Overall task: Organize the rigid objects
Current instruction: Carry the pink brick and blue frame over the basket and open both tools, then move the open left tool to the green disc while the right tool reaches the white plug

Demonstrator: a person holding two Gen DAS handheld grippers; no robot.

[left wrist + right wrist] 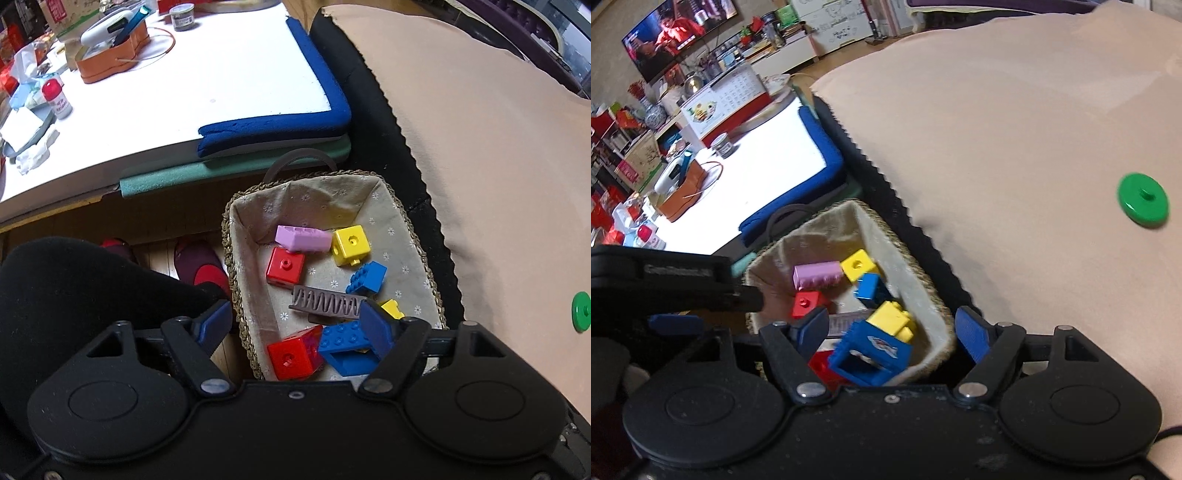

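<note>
Beige cloth covers the surface beside a lined woven basket already holding bright blocks. One green disc lies on the cloth, well apart from the basket. Both the left gripper and right gripper hover over the basket, jaws wide and empty. The right gripper is probably better placed for the disc — approach low and pinch across its thin rim.

White tabletop with blue foam edge, wood floor below, TV on, cluttered shelves.
</note>
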